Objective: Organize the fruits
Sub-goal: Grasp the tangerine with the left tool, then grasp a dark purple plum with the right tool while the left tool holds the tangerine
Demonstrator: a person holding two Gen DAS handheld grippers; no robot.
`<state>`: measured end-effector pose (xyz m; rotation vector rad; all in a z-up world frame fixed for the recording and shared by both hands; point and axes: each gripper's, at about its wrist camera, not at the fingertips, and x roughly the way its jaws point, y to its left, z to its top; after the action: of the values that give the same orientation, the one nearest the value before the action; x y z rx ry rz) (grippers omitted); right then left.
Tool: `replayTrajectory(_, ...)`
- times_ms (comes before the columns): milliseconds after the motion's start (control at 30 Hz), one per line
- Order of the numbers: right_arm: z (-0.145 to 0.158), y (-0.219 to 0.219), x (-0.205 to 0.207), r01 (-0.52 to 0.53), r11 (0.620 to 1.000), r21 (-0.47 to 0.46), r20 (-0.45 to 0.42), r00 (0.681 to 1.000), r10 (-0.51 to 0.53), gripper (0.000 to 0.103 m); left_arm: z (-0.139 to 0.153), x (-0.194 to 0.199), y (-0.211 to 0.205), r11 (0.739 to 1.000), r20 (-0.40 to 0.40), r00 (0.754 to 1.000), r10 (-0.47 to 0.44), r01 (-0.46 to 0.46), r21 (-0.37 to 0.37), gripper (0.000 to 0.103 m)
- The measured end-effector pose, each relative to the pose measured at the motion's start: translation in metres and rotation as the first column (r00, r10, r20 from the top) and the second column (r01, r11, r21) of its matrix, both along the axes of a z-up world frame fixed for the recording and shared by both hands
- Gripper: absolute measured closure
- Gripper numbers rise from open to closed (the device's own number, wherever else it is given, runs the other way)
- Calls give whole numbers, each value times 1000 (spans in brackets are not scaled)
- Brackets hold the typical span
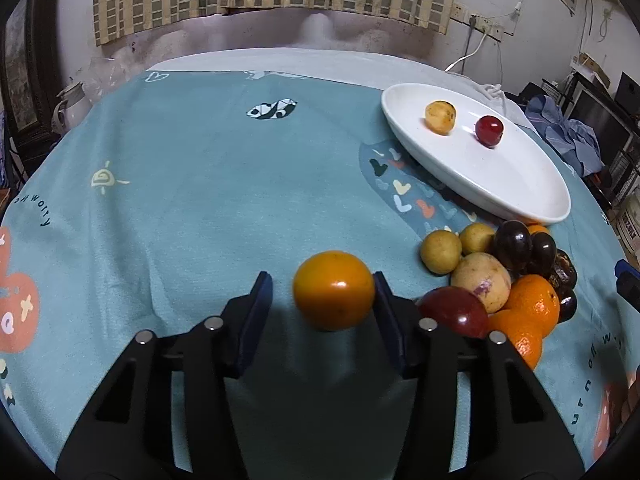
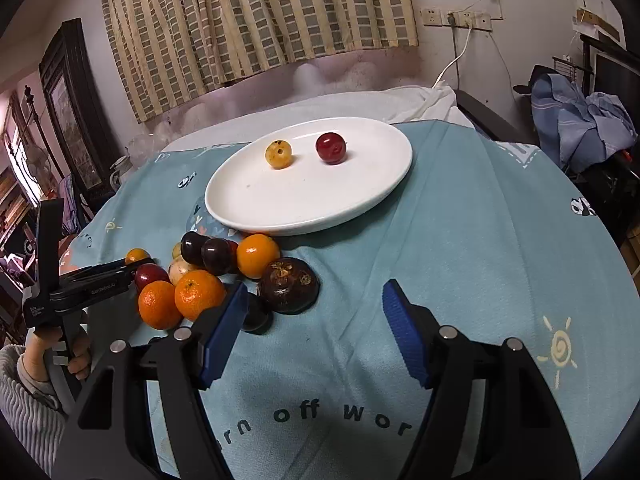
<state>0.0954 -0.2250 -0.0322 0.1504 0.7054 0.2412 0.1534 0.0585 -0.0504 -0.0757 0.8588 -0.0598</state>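
- Where the left wrist view looks down, the left claw (image 1: pixel 322 300) brackets an orange (image 1: pixel 334 295) at lower centre; the right pad meets the fruit, a gap shows at the left pad, so no pinch.
- Fruit pile (image 1: pixel 504 276) at lower right of that frame on the teal cloth (image 1: pixel 200 184) of the worktop: yellow, dark purple, red and orange pieces touching.
- White plate (image 2: pixel 304 208) in upper centre of the right wrist view, just beyond the pile; on it a yellow fruit (image 2: pixel 279 153) and a red fruit (image 2: pixel 331 147), apart.
- Right claw (image 2: pixel 314 320) spread, nothing between its blue pads, over bare cloth right of the pile.
- A hand (image 2: pixel 74 354) at lower left grips the left tool.
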Motion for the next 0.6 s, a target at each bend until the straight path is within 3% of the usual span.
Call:
replayTrajectory(100,0,0,0,-2,1000,2,-2,1000,2,33,0,-1,-1,1000,2,1000,-9,9,-5,64)
replayTrajectory(400,-10,12,2,-52,998,-28,-21,998,51,33,26,-46,8,998,72,996,56,-53,-32,64)
replayTrajectory(467,-15,17,3,-73,996,-45,-35,997,72,36,32,-63,2,999,100,994,35,-32,-28,64)
replayTrajectory(600,-24,35,2,-145,984,-103,-61,988,139,52,30,-74,-8,999,96,995,-6,9,-33,64)
